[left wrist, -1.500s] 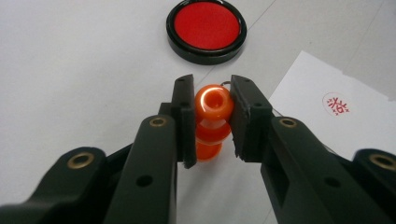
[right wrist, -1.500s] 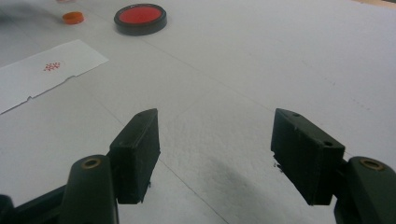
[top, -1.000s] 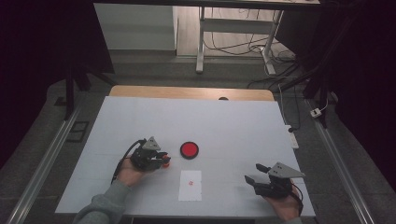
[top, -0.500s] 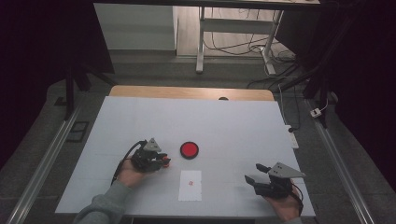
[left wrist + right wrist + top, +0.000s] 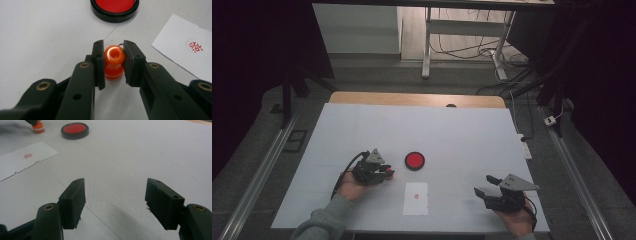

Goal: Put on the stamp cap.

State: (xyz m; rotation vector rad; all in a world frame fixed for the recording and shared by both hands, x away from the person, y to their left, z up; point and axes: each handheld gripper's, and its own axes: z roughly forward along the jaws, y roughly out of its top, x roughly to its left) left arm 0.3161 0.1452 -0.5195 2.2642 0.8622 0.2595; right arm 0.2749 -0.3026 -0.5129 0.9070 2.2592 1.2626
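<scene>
An orange stamp (image 5: pixel 114 62) stands upright on the white table, and my left gripper (image 5: pixel 113 61) is shut on its knob, at the table's front left (image 5: pixel 383 172). Just beyond it lies a round black ink pad (image 5: pixel 114 8) with a red face (image 5: pixel 415 160). A white paper slip (image 5: pixel 416 198) with a red stamp mark (image 5: pixel 195 46) lies to the right of the stamp. My right gripper (image 5: pixel 115 200) stands open over bare table at the front right (image 5: pixel 486 186), nothing between its fingers. In the right gripper view, the stamp (image 5: pixel 38 127), ink pad (image 5: pixel 74 130) and slip (image 5: pixel 23 158) lie far off.
The white table top (image 5: pixel 462 135) has a wooden strip along its far edge (image 5: pixel 417 99). Beyond it stand a desk frame (image 5: pixel 427 45) and loose cables (image 5: pixel 522 90) on the floor. Metal rails (image 5: pixel 262 170) run along both sides.
</scene>
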